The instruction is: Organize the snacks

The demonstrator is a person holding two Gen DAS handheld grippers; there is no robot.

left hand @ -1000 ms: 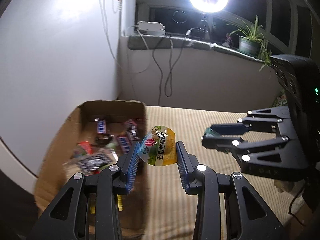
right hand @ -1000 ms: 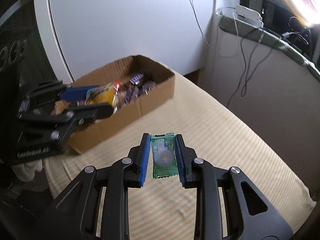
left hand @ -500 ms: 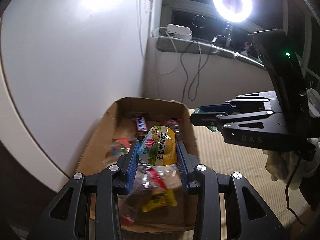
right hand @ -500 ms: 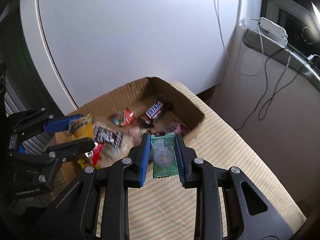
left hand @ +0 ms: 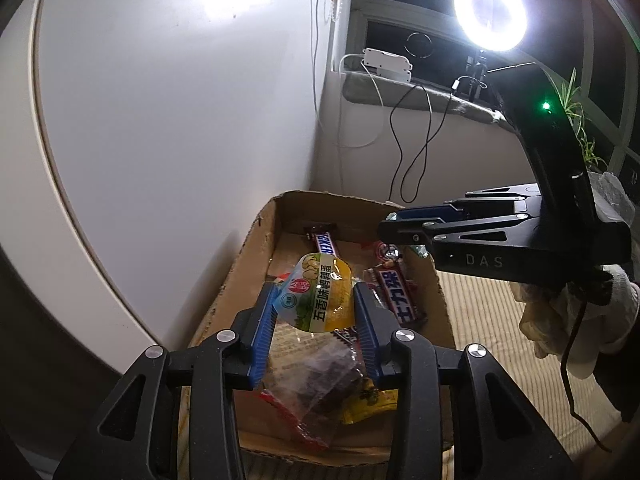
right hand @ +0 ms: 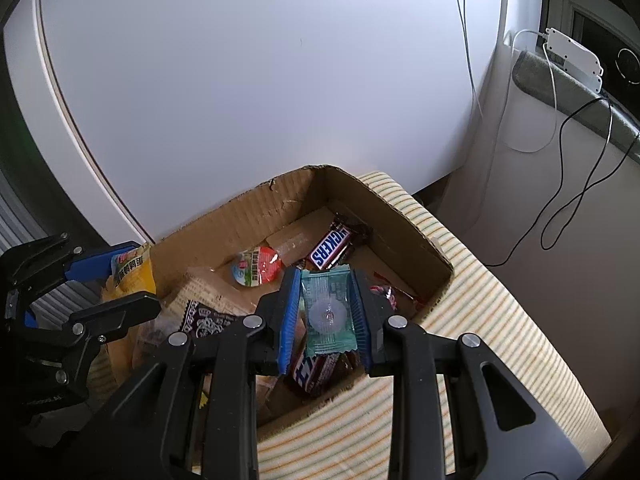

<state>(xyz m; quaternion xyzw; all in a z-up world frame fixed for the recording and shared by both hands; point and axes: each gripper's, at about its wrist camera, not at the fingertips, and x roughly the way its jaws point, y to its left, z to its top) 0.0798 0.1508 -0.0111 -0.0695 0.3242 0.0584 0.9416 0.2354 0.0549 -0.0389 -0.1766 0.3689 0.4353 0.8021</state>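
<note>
An open cardboard box (left hand: 256,236) (right hand: 384,208) of snacks stands on a striped cloth by a white panel. My left gripper (left hand: 314,304) is shut on a yellow-green snack pouch (left hand: 318,296) and holds it above the box's near half. My right gripper (right hand: 326,312) is shut on a green wrapped candy (right hand: 328,308) and holds it over the box's right side; it also shows in the left wrist view (left hand: 404,232). The left gripper with its pouch shows at the left of the right wrist view (right hand: 116,284). Snickers bars (right hand: 332,244) (left hand: 402,292) and several other packets lie inside.
The white panel (left hand: 160,120) rises just behind and left of the box. The striped cloth surface (right hand: 500,320) stretches to the right of the box. Cables (left hand: 412,140), a white power strip (left hand: 386,64) and a ring light (left hand: 490,16) are by the window ledge.
Both grippers have moved left from over the cloth to above the box, each still holding its snack. The box now fills the lower middle of both views.
</note>
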